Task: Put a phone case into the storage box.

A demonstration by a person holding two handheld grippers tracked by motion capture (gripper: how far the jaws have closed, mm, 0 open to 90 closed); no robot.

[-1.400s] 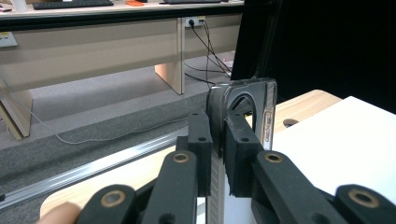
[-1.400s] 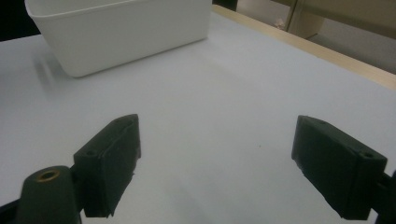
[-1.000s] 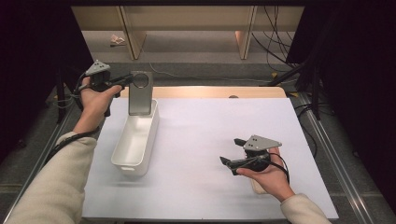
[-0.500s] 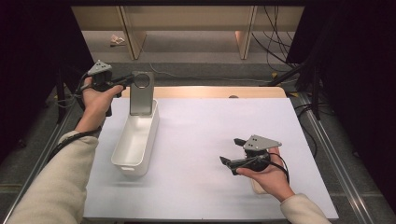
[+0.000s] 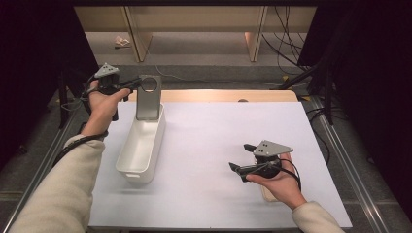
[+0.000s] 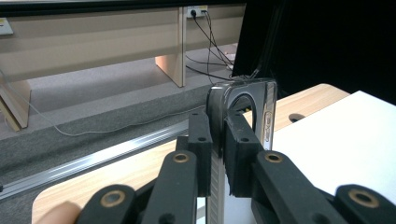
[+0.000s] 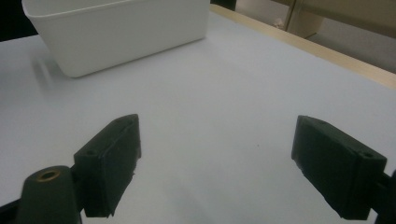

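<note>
A grey metal plate [image 5: 148, 103] with a round hole near its top stands upright at the far end of a long white tray [image 5: 139, 145]. My left gripper [image 5: 137, 85] reaches in from the left and is shut on the plate's upper edge. In the left gripper view the two black pads [image 6: 201, 140] pinch the plate's [image 6: 264, 112] thin edge just below its arched opening. My right gripper [image 5: 239, 156] rests low over the white mat at the right front, open, with nothing between its fingers. In the right gripper view the gripper [image 7: 215, 163] faces the tray's [image 7: 116, 32] near end across bare mat.
A white mat [image 5: 218, 131] covers most of the wooden table [image 5: 218, 95]. Beyond the table's far edge lie a grey floor, wooden furniture legs [image 5: 255, 46] and black cables [image 5: 286, 34]. Metal rails [image 5: 335, 141] run along both sides of the table.
</note>
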